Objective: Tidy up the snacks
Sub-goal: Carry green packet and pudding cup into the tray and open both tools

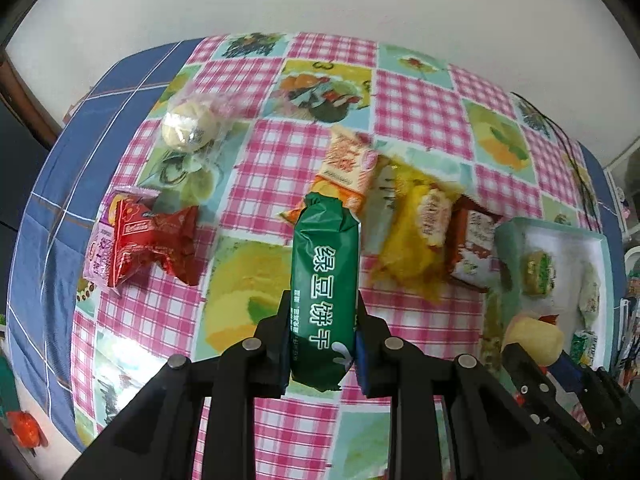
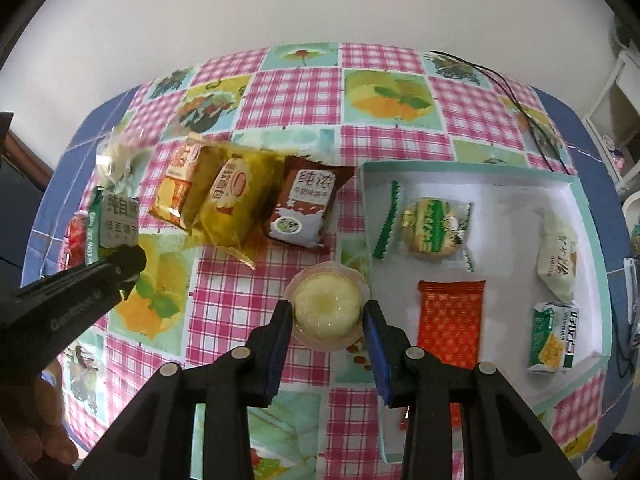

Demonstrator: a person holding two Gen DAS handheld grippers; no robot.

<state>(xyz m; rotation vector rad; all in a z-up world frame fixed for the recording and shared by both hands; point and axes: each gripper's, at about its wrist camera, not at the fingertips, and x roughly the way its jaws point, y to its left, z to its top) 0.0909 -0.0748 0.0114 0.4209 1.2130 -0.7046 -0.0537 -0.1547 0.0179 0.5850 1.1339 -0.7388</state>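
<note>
Left gripper (image 1: 322, 332) clenched on green biscuit pack (image 1: 325, 292) above checked tablecloth (image 1: 256, 168), right gripper (image 2: 327, 322) grasping pudding cup (image 2: 328, 304) beside white box (image 2: 588, 216), orange, yellow (image 2: 236, 204), brown packets (image 2: 304, 208) crowded ahead, red candy (image 1: 154, 240) left.

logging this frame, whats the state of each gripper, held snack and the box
left hand-held gripper: shut on green biscuit pack
green biscuit pack: held, lifted
right hand-held gripper: shut on jelly cup
jelly cup: held beside box
box: open, four snacks inside
</note>
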